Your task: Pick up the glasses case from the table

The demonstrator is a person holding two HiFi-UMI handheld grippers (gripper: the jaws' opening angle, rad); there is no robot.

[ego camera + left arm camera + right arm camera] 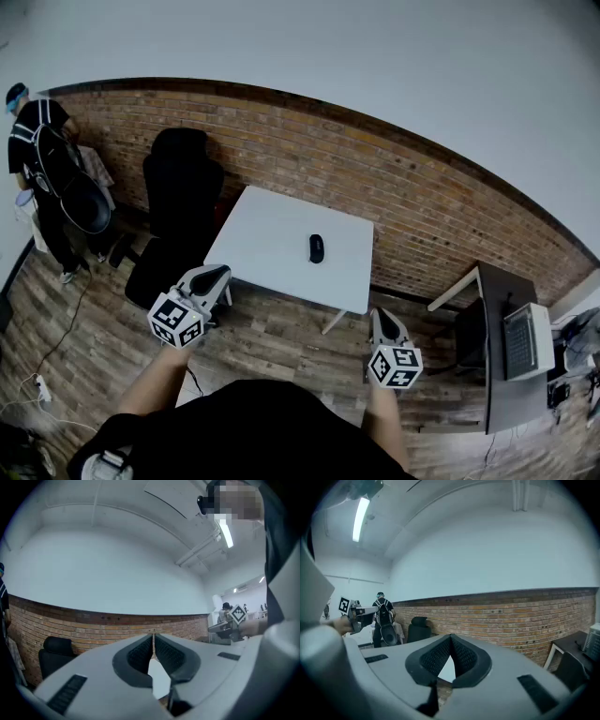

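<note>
Item: dark oval glasses case (317,247) — lies alone on the white square table (267,230), right of its middle, untouched.
Table: stands by the red brick wall (422,206) on a wood-plank floor (281,337).
Left gripper (218,274): grey, held level before the table's near left corner, well apart from the case; jaws pressed together at the tips, nothing between them.
Right gripper (382,319): over the floor off the table's near right corner — jaws closed tip to tip, empty.
Seating: black high-backed office chair (178,187), just left of the table.
Bystander: person with a black backpack (42,150), far left by the wall.
Right side: dark desk (497,394) carrying an open laptop (525,339).
</note>
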